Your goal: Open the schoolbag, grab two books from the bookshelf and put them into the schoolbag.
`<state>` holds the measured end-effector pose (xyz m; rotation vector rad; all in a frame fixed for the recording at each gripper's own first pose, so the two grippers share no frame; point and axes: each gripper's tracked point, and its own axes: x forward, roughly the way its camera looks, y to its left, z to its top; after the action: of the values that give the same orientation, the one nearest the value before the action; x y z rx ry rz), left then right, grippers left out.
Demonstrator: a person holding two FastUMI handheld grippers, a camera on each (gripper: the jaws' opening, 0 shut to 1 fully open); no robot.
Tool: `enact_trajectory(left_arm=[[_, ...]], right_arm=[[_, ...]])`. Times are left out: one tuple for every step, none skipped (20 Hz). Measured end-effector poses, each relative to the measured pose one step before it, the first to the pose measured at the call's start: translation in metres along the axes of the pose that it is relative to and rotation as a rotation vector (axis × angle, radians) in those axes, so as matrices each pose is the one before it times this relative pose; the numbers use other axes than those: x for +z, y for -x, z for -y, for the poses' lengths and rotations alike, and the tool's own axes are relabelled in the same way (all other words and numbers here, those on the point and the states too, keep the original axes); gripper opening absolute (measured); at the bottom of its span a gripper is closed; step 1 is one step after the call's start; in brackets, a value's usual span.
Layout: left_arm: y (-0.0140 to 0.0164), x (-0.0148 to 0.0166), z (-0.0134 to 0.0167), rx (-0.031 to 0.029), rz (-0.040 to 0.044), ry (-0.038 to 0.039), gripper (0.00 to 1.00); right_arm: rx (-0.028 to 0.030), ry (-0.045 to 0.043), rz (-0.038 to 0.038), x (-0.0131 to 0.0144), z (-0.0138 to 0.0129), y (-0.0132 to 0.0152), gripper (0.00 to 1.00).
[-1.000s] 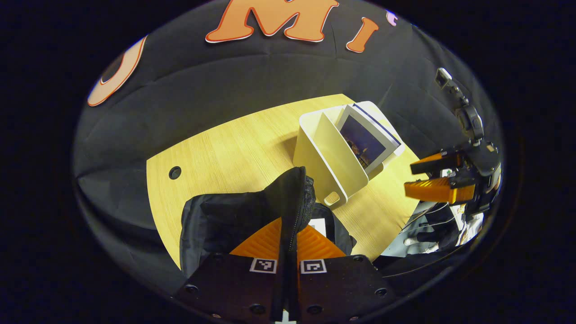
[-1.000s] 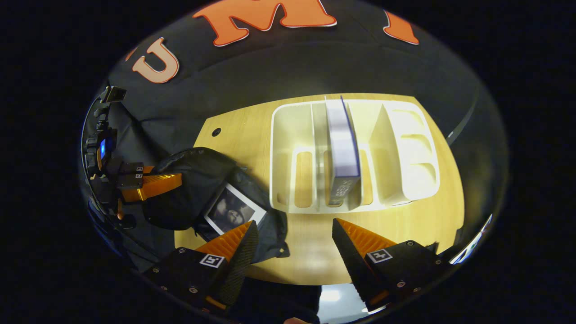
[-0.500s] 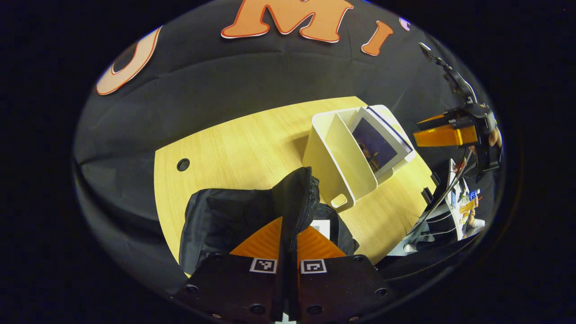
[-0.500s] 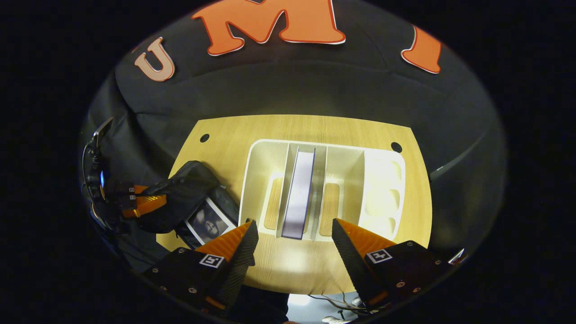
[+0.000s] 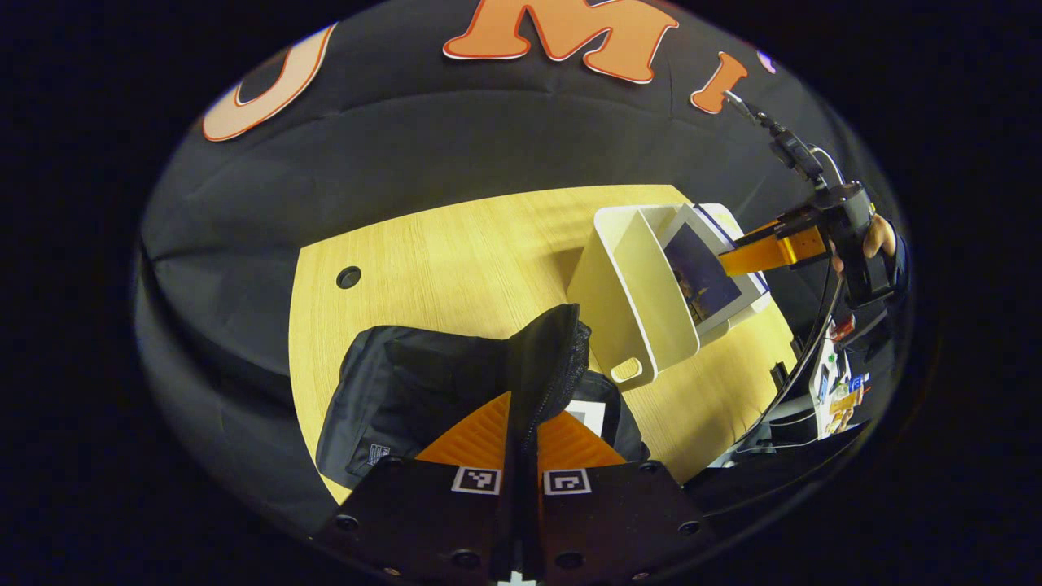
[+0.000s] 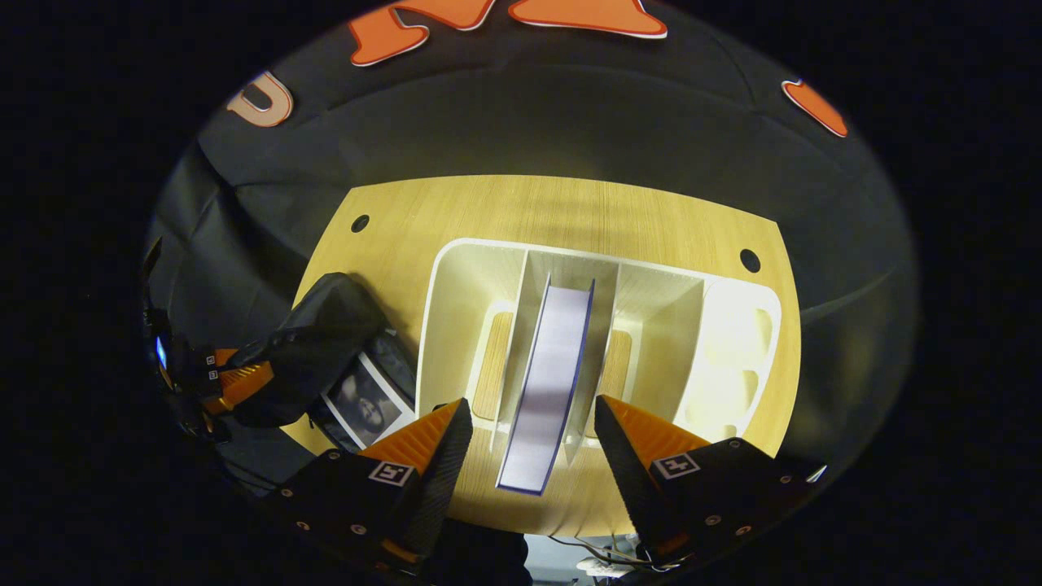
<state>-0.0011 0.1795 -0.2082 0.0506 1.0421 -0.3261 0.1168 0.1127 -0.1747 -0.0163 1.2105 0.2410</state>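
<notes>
The left claw (image 5: 521, 423) is closed on the raised edge of the schoolbag (image 5: 423, 391), both orange fingers pressing the black fabric beside the zipper; I judge it lifts this edge so that the mouth stays open for a book. Inside the opening, just beside the claw, a first book (image 6: 362, 400) with a white-framed dark cover is lying already. The schoolbag rests on the desk (image 5: 440, 252), near the left side of the white bookshelf (image 6: 456, 325). The right claw (image 6: 529, 456) is open, its two fingers spread wide and placed on each side of the second book (image 6: 549, 374), which stands upright on its edge in the middle compartment of the bookshelf, between two dividers. The fingers do not touch the book yet. The wide opening seems chosen so the fingers can pass along both covers before closing. One risk, in my judgement, is that a finger meets a divider of the bookshelf instead of the cover.
</notes>
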Motion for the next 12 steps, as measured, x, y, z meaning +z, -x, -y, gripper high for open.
enact_trajectory(left_arm=[[-0.00086, 0.00035, 0.00016, 0.00417, -0.00229, 0.00792, 0.05], [-0.00114, -0.00048, -0.00063, 0.0039, -0.00111, 0.00612, 0.05], [-0.00053, -0.0001, 0.00128, 0.00255, -0.003, 0.00754, 0.05], [-0.00095, -0.00131, 0.00025, 0.00217, -0.00048, 0.00397, 0.05], [-0.00059, -0.00029, -0.00004, 0.00114, -0.00351, 0.00829, 0.05], [-0.00035, -0.00062, 0.00108, -0.00052, -0.00271, 0.00613, 0.05], [-0.00015, 0.00037, 0.0022, -0.00066, -0.0043, 0.00636, 0.05], [-0.00068, -0.00193, 0.00055, -0.00218, -0.00372, 0.00174, 0.05], [-0.00032, 0.00012, 0.00052, -0.00103, -0.00223, -0.00133, 0.05], [-0.00003, 0.00085, 0.0001, -0.00315, 0.00028, -0.00515, 0.05], [-0.00121, 0.00091, 0.0011, -0.00394, 0.00246, -0.0049, 0.05], [-0.00064, -0.00015, 0.00144, -0.01002, 0.00098, -0.00467, 0.05]], right_arm=[[-0.00039, -0.00095, -0.01337, 0.00253, 0.00164, -0.00704, 0.99], [-0.00371, -0.00338, -0.01175, 0.00014, 0.00124, -0.00366, 0.86], [-0.00016, -0.00186, -0.01263, 0.00097, 0.0011, -0.00474, 0.8], [-0.00372, -0.00262, -0.00913, 0.00105, 0.00102, -0.00301, 0.73], [-0.00586, 0.00157, -0.00997, 0.00068, 0.00119, -0.00478, 0.62], [-0.00768, 0.00022, -0.00903, 0.0004, 0.00365, -0.00082, 0.48], [-0.00876, -0.00544, -0.00889, 0.00035, 0.0027, -0.00291, 0.49], [-0.01798, -0.01354, 0.00067, 0.00087, 0.00287, 0.00174, 0.45], [-0.0085, -0.01133, -0.00547, -0.0009, 0.00292, -0.00091, 0.4], [-0.00726, -0.01504, -0.00634, -0.00377, 0.00009, 0.00169, 0.38], [-0.00914, -0.01116, -0.00233, -0.0013, 0.00221, 0.0009, 0.36], [-0.00527, -0.00934, 0.00458, -0.00324, 0.00068, 0.00234, 0.34]])
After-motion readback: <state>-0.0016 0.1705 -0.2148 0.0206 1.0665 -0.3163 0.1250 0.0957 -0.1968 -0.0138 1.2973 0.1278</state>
